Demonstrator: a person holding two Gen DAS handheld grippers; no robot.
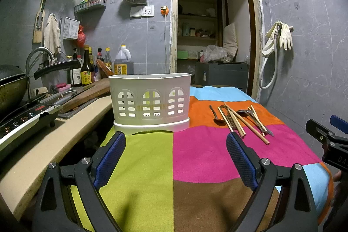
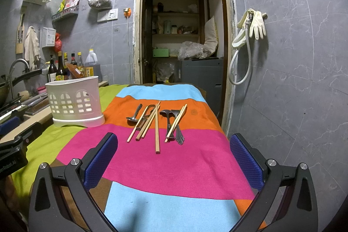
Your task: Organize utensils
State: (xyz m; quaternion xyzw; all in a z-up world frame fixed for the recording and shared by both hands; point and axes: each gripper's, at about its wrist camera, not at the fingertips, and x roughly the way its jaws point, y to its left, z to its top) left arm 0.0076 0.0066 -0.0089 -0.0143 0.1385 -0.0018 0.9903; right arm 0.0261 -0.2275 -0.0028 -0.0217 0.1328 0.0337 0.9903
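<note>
A white slotted utensil holder (image 1: pixel 150 101) stands upright on a table with a colour-block cloth (image 1: pixel 195 156); it also shows at the left of the right wrist view (image 2: pixel 75 101). Several wooden chopsticks (image 2: pixel 157 129), metal spoons (image 2: pixel 133 116) and a fork (image 2: pixel 178 132) lie loose on the orange and pink patches, also seen in the left wrist view (image 1: pixel 241 119). My left gripper (image 1: pixel 176 140) is open and empty, just in front of the holder. My right gripper (image 2: pixel 174 140) is open and empty, a short way in front of the utensil pile.
A counter (image 1: pixel 43 145) on the left holds an induction stove (image 1: pixel 24 121), a wok, knives and sauce bottles (image 1: pixel 87 71). An open doorway (image 2: pixel 180 36) lies behind the table. A hose and gloves (image 2: pixel 252 27) hang on the right wall.
</note>
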